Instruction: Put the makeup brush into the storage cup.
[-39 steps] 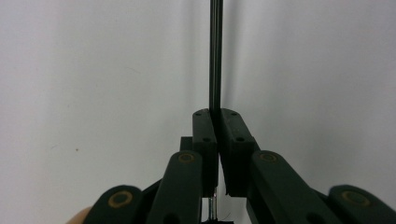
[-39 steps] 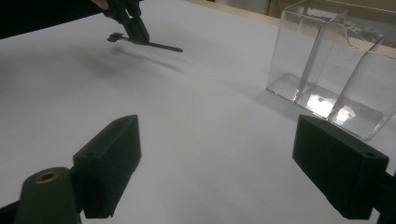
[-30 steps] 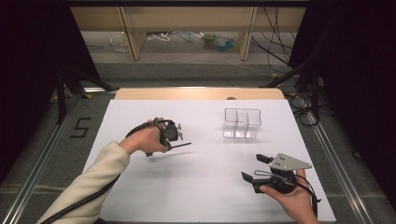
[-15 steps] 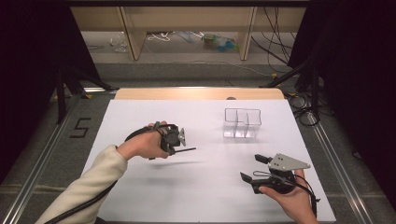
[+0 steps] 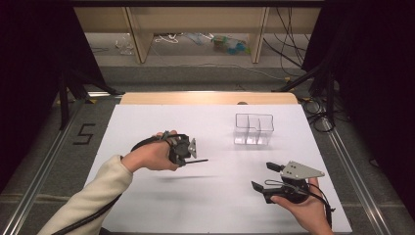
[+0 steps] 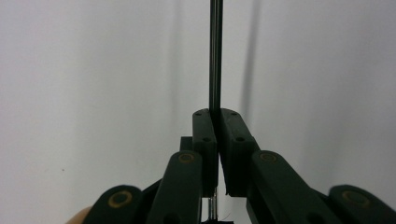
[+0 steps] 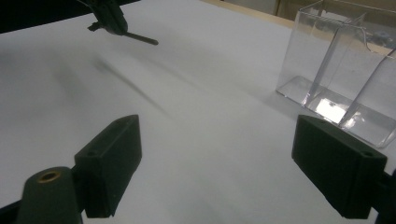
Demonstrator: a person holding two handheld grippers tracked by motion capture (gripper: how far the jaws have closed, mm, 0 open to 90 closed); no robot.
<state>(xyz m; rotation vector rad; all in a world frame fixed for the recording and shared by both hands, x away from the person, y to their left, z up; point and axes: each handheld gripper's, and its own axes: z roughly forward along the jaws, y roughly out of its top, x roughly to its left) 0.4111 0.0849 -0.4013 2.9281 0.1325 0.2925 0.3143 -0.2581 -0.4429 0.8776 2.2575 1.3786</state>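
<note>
Left gripper view first: jaws clamped tight on a thin dark rod (image 6: 215, 56), pinched near one end, with most of its length sticking out ahead over the white table (image 6: 93, 70). From the high view, left gripper (image 5: 188, 152) carried above the table to the left of the clear divided box (image 5: 253, 129), rod (image 5: 197, 160) held roughly level and pointing toward that box, shadow lying apart beneath it, so lifted clear of the surface. Biggest worry: such a slim, smooth rod held by so short a bite, likely to pivot or slide between the pads on any jolt, then drop and roll across the table. Second worry, if bound for the box: a level rod meeting the rim or the inner dividers instead of dropping into a compartment, maybe nudging the light box along. Needs tipping upright first, probably. Right gripper (image 5: 266, 177) resting low, nearer the person than the box and a little right of it, jaws wide apart with nothing between them, well apart from the rod. Nothing between rod and box but bare table; cables and shelving far beyond the box, no hindrance.
</note>
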